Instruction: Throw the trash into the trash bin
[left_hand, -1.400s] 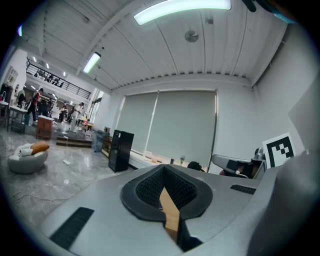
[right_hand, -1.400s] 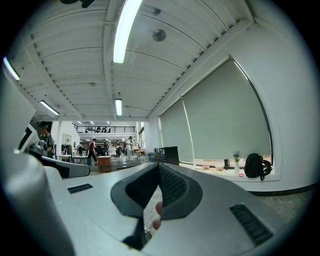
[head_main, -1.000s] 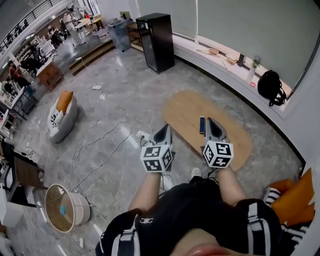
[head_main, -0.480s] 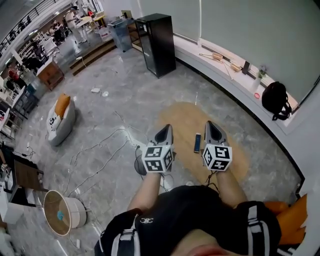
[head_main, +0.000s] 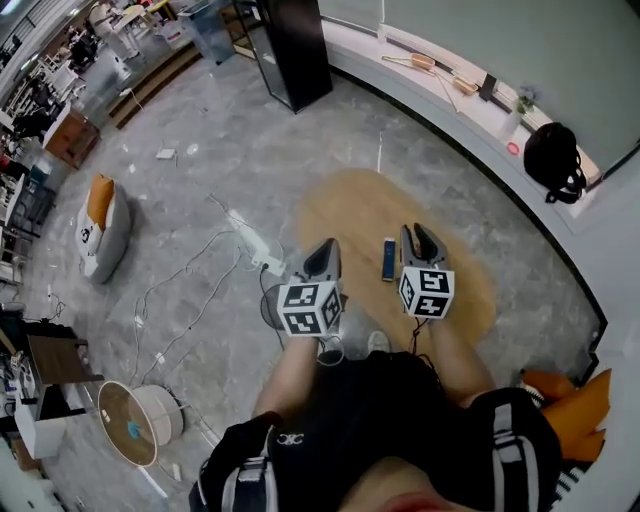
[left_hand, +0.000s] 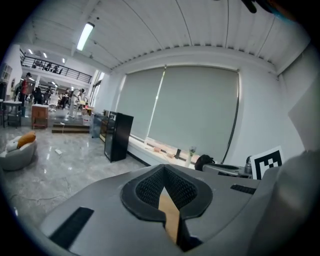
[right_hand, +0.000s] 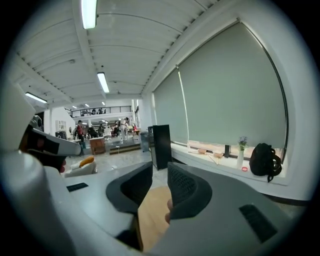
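Head view is showing an oval wooden worktop (head_main: 360, 215) lying beneath both grippers and the trash bin (head_main: 168, 418) standing well behind the left gripper (head_main: 328, 245), whose jaws are pressing together, empty. The right gripper (head_main: 424, 235) is just parting its jaws around nothing, a dark flat item (head_main: 388, 260) lying just left of it.

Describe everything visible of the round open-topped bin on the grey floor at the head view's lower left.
The round open-topped bin has a pale cream wall and a tan rim and inside; the material is unclear. It seems to stand upright on the grey stone-look floor, at the head view's lower left. One small blue scrap lies inside; nothing else touches it.
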